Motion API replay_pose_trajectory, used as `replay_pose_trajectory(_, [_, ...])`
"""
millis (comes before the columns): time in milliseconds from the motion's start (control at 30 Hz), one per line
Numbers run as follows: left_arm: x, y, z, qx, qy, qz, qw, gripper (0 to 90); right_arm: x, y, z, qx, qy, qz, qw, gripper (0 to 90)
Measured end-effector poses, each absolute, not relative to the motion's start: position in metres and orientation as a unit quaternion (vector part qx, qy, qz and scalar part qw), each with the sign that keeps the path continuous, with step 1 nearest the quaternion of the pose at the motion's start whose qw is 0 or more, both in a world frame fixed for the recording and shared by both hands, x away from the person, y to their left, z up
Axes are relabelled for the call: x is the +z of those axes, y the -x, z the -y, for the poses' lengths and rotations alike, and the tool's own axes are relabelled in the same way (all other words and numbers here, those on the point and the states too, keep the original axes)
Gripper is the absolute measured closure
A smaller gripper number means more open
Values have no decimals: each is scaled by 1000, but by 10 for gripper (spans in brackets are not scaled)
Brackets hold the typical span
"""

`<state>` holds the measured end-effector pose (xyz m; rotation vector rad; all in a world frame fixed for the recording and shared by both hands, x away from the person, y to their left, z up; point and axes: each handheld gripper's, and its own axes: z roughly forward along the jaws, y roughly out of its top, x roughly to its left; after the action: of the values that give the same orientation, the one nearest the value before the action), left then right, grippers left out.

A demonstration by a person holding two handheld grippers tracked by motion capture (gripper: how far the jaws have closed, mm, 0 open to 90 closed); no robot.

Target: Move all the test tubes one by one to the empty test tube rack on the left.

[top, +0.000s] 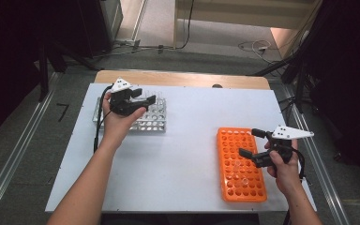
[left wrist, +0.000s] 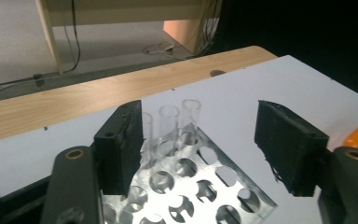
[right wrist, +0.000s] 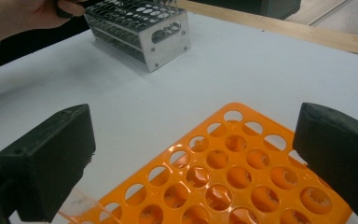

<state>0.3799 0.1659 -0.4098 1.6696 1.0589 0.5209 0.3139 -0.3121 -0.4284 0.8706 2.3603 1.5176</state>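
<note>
Item one: my left gripper (top: 139, 101) hovers over the metal rack (top: 151, 123) at the far left of the white table (top: 187, 117). Its jaws stand apart with nothing between the pads. In the left gripper view three clear glass tubes (left wrist: 168, 122) stand just beyond the jaws, seated in the rack's far row, long axes upright, open mouths pointing up. The left pad sits just beside the nearest tube; I cannot tell whether it touches.

Item two: the metal rack, a shiny perforated block, long side running across the table, parallel to the wooden strip (top: 183, 78) at the far edge. Most of the holes I can see hold nothing.

Item three: my right gripper (top: 249, 143) hangs over the orange rack (top: 241, 165) at the near right. Jaws wide, nothing pinched. In the right gripper view a clear tube (right wrist: 81, 206) lies tilted at the lower left, under the left pad, its long axis slanting across the orange rack rather than standing in a hole.

Item four: the orange rack, long side running from me toward the far edge. Faint clear tubes show in its middle holes in the high view; their number I cannot tell.
</note>
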Motion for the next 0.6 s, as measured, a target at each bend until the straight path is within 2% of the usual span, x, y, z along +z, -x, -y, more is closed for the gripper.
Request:
replay_pose_trajectory(533, [-405,-328,-153,210,-703,-411,542,12,-431,-312,311,513,-285,-804,94,0])
replay_pose_trajectory(600, [-406,-321,-151,209,-704,-406,544,9,-431,-312,311,512,-287,-804,94,0])
